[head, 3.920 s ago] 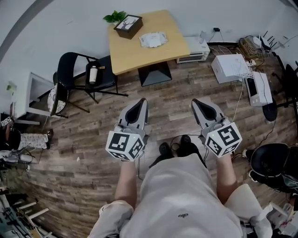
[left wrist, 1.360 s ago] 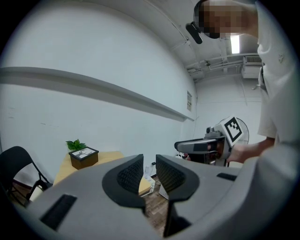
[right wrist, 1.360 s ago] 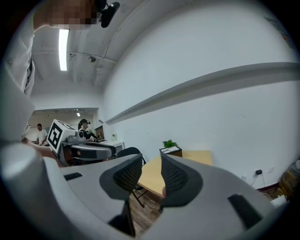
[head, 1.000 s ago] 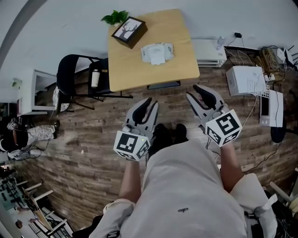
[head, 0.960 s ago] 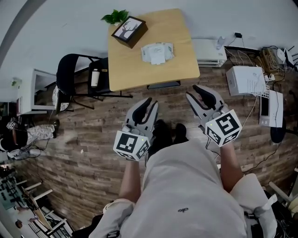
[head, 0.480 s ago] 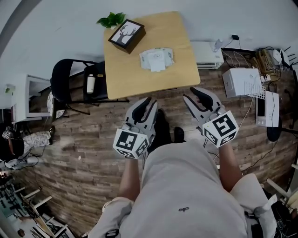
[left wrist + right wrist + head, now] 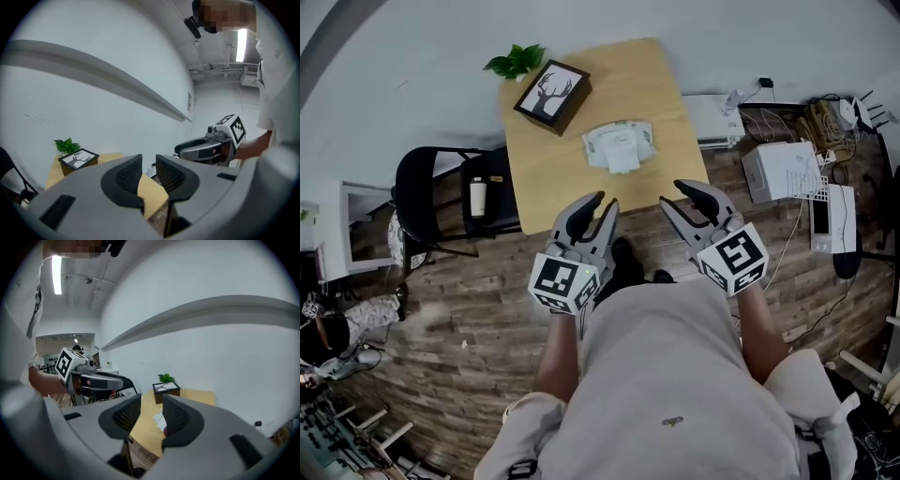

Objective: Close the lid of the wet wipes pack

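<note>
- Wet wipes pack (image 7: pixel 621 145), a flat green-and-white soft packet, lies on the light wooden square desk (image 7: pixel 548 178), towards its far right part and well clear of the edges.
- Its lid (image 7: pixel 624 161) seems to be the white flap that sticks out at the pack's 6 o'clock side, so I judge it not yet closed.
- Nothing of the task is done: neither gripper touches the wet wipes pack, and both hang over the floor at the desk's near edge.
- The left gripper (image 7: pixel 606 200) sits at about 7 o'clock from the pack, its jaws a little apart with only desk and floor showing through the gap.
- The right gripper (image 7: pixel 670 194) sits at about 5 o'clock from the pack; its jaws have just been opening and stand apart with nothing between them.
- What is left, as I judge it: reach over the desk, steady the pack, and press the flap down flat.
- The pack is small in the head view, so the flap's hinge and how far it stands up are hard to make out.
- In the right gripper view only a white sliver of the pack shows past one jaw.
- In the left gripper view the pack is hidden behind the jaws; only the black-framed deer picture (image 7: pixel 78 159) and the green leafy plant (image 7: pixel 66 146) show at 10 o'clock.
</note>
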{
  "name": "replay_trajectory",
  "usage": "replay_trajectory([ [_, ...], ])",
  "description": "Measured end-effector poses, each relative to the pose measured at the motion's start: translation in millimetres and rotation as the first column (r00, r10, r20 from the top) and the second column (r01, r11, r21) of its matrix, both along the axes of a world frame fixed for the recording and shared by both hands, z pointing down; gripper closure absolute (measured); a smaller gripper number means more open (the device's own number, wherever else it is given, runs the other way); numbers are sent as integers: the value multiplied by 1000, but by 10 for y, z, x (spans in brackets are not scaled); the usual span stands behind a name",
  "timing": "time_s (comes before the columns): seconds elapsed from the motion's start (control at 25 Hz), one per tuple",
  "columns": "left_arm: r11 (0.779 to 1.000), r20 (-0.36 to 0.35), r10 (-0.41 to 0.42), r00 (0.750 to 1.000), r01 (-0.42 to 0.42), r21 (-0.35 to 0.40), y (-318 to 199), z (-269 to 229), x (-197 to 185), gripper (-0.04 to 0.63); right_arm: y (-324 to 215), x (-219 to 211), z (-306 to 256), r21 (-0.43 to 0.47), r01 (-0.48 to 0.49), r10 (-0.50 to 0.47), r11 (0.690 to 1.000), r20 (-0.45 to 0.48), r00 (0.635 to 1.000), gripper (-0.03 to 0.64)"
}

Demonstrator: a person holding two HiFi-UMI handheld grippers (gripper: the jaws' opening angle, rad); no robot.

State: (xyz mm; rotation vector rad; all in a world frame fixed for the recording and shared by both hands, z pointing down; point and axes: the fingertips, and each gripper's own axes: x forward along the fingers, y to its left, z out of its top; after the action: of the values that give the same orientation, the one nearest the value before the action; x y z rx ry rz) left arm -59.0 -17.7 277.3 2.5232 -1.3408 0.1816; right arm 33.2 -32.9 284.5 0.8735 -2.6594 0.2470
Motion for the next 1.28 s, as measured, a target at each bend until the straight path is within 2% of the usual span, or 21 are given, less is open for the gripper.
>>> replay_trajectory([
  [0.36, 997, -15, 75, 997, -75, -21, -410, 159, -351, 517, -279, -433, 288, -29, -21, 19, 999, -47, 999, 471],
  [0.64, 993, -16, 108, 994, -109, -42, -580, 297, -486, 517, -393, -566, 441, -51, -43, 39, 998, -78, 996, 468],
  [1.28, 990, -27, 87, 996, -89, -109, -682, 702, -573, 517, -586, -648, 944, -130, -44, 31, 990, -103, 994, 448],
])
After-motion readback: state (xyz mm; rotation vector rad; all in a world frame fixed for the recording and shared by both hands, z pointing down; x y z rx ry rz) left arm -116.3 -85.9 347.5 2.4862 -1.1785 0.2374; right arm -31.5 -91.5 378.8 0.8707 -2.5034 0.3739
